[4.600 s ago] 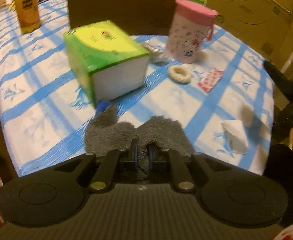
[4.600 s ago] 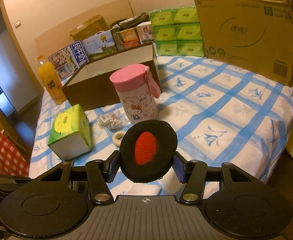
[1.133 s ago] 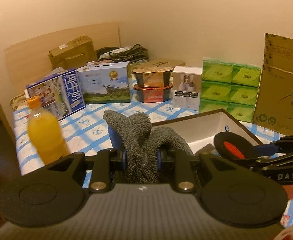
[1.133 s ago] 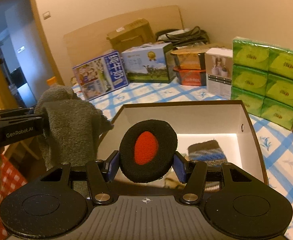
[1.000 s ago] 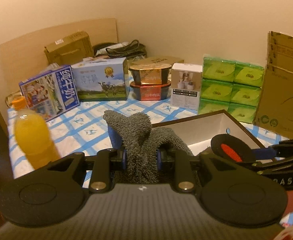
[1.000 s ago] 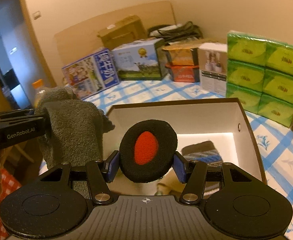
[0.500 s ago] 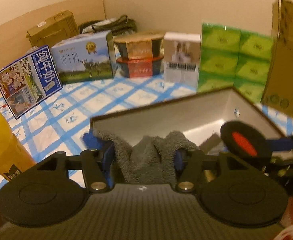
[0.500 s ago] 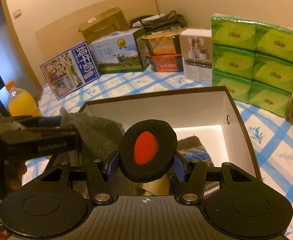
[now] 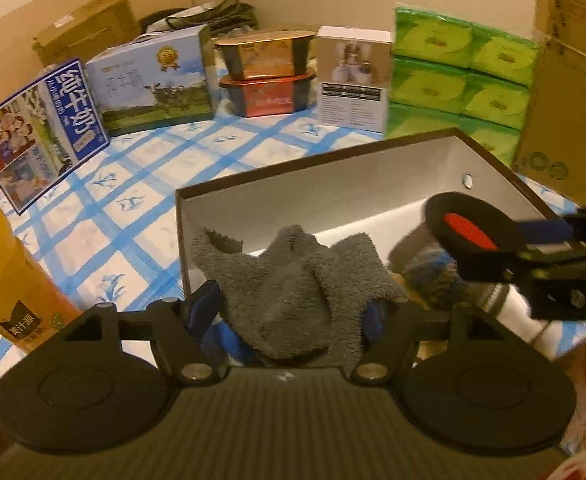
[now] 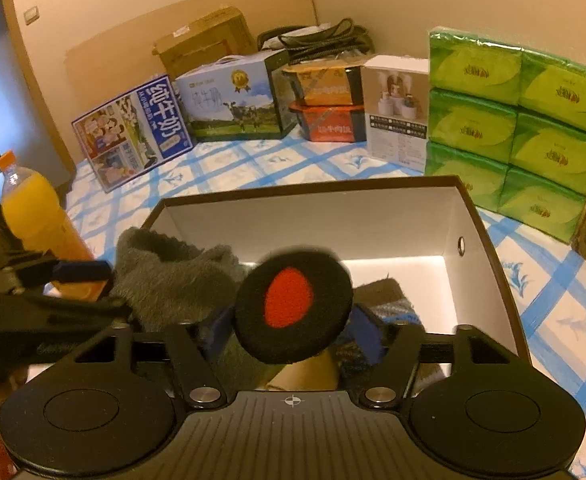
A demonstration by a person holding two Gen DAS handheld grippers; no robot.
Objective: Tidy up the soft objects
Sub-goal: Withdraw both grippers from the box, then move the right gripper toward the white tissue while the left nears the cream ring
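Left gripper (image 9: 293, 312) is over the near-left corner of the open cardboard box (image 9: 325, 156), fingers spread wide; grey fleece cloth (image 9: 293, 276) sits loose between them, draped on the blue pads, not pinched, so effectively released and about to drop in. Right gripper (image 10: 293, 332) is over the box too, just right of the left one, with the black round pad with red centre (image 10: 293, 304) between its fingers; the jaws look parted and the pad's edge is blurred, so whether it is gripped or already let go cannot be told. A striped knit item (image 9: 433, 268) already lies on the box floor. Box sits on the blue-check desk (image 9: 133, 184), juice bottle (image 10: 33, 216) just left of it. Step in hand, as a judgement: drop both soft items into the box. To do it well, keep the left fingers wide and lift straight up so the fleece doesn't snag on a pad and drag back out. Clear the near wall. Release the round pad low, toward bare floor at the back, so it doesn't roll out. Keep the two grippers apart while they withdraw.
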